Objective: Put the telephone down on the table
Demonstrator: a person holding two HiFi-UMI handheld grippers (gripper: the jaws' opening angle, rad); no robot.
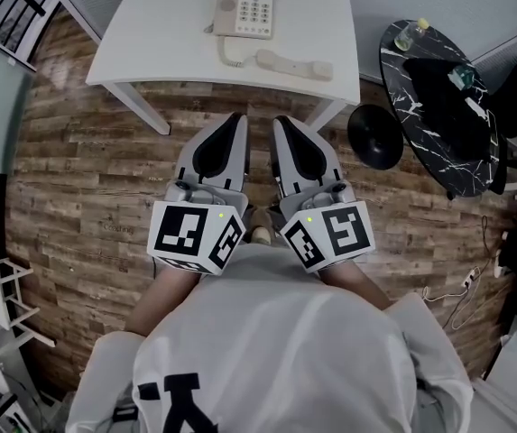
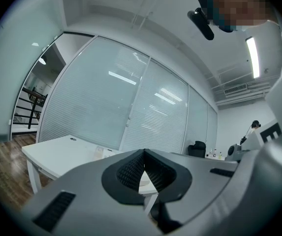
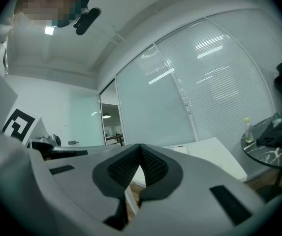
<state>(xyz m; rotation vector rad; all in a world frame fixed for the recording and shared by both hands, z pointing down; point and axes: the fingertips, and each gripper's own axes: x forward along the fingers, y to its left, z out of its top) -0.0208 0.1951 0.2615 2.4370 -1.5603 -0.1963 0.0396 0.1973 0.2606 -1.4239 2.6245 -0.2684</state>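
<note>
A white table is standing on the wood-plank floor, carrying a telephone base. A handset is lying flat just beside the base, at its near right corner.

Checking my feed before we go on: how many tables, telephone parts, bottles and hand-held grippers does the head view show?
Tables: 2 (white table, black marble table)
Telephone parts: 2 (telephone base, handset)
Bottle: 1
Hand-held grippers: 2 (left hand-held gripper, right hand-held gripper, both shut)
Total: 7
</note>
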